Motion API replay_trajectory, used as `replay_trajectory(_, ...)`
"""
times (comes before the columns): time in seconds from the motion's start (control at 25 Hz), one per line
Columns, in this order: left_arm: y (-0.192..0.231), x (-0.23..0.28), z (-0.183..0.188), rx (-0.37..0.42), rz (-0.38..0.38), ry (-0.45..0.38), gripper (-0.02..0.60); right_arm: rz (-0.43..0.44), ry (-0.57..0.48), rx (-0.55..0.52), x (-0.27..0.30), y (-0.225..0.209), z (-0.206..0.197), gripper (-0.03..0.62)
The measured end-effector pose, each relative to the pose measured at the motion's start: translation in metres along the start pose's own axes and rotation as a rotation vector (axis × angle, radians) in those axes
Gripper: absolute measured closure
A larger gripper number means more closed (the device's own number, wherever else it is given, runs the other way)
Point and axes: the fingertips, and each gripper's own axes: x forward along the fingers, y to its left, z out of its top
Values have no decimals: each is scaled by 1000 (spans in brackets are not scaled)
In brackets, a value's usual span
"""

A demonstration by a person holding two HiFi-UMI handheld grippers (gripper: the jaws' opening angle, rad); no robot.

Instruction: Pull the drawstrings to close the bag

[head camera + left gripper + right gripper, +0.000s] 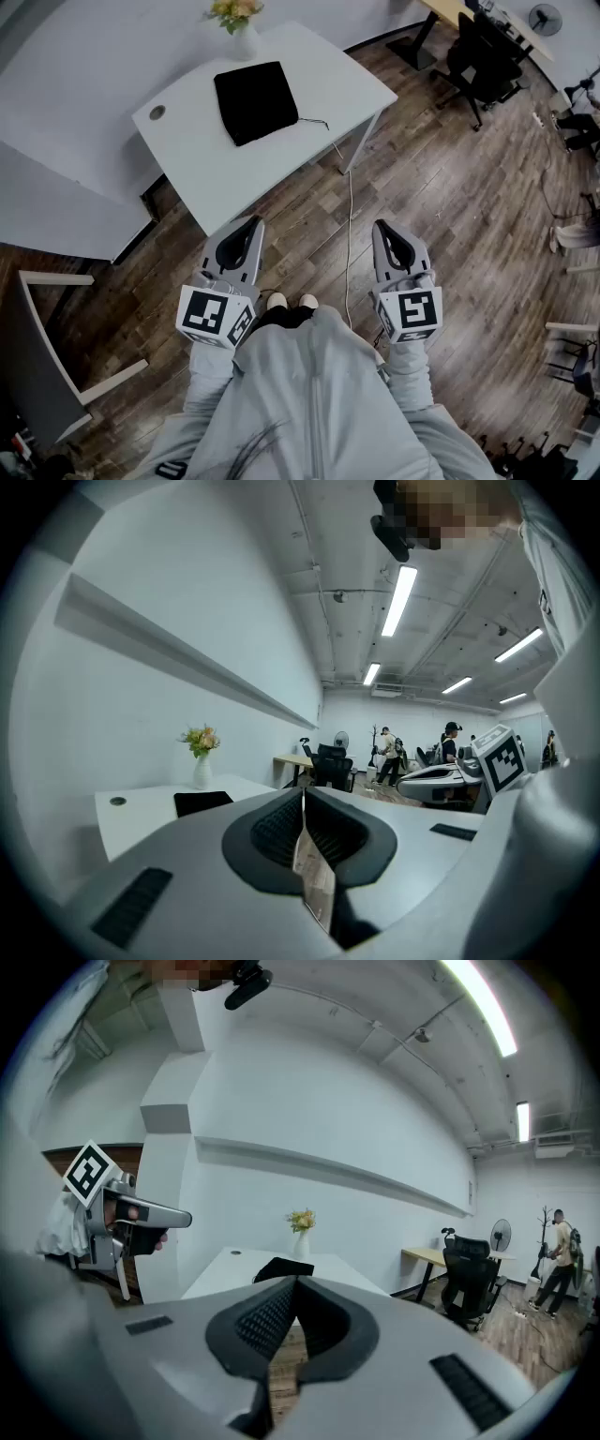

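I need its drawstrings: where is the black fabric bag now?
In the head view, the black fabric bag lies flat on the white rectangular table, upper left, just in front of the white flower vase.

Black bag (255,100); white table (356,89); brown wood-grain floor (450,178).

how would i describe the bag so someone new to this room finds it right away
Look for the white table on the wooden floor. Near its middle, beside the vase of flowers, lies the bag. It is the only flat, black, squarish cloth thing there, with a thin drawstring trailing from one corner.
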Motion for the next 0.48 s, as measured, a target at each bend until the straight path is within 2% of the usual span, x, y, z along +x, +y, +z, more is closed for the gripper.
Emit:
replay_trajectory(0.12,-6,6,2,16,17,4,551,-2,17,-31,-1,-8,-6,571)
replay_trajectory(0.48,2,13,-6,20,87,37,551,65,33,3,16,-18,-20,571)
